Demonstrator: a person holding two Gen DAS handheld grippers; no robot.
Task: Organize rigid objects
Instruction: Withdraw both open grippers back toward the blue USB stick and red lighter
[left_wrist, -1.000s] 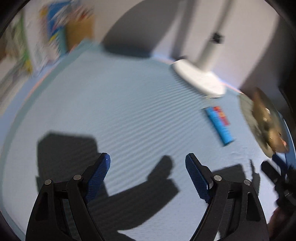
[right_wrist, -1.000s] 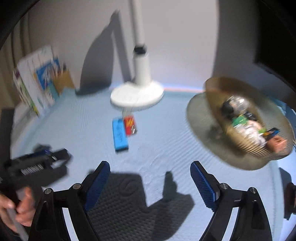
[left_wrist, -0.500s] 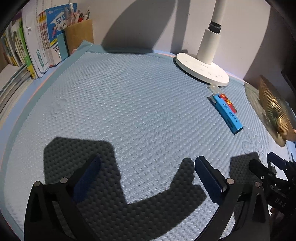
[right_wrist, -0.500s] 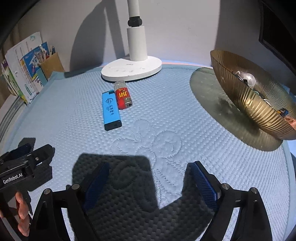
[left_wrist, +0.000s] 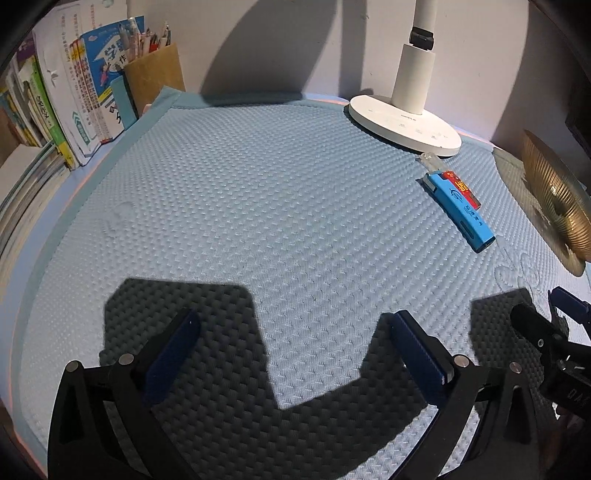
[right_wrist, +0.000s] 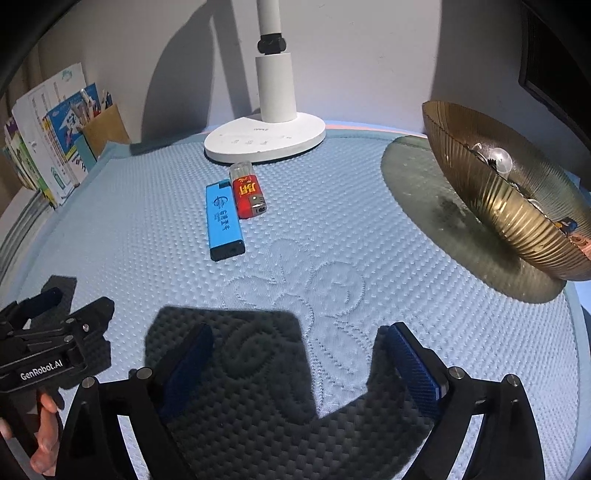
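A long blue lighter (right_wrist: 223, 220) and a short red lighter (right_wrist: 249, 192) lie side by side on the light blue quilted mat, just in front of the lamp base. They also show in the left wrist view, the blue lighter (left_wrist: 460, 210) at the right and the red lighter (left_wrist: 461, 186) behind it. A gold ribbed bowl (right_wrist: 495, 206) with several small items stands at the right; its rim (left_wrist: 554, 195) shows in the left wrist view. My left gripper (left_wrist: 291, 354) is open and empty low over the mat. My right gripper (right_wrist: 299, 360) is open and empty, nearer than the lighters.
A white lamp base (right_wrist: 266, 142) with its pole stands at the back middle. Books (left_wrist: 55, 107) and a brown pen holder (left_wrist: 155, 79) stand at the back left. The left gripper (right_wrist: 55, 332) shows in the right wrist view, at its left.
Both grippers have dropped lower toward the mat and settled; the views went from blurred to sharp. Both stay open. The lighters and bowl have not moved.
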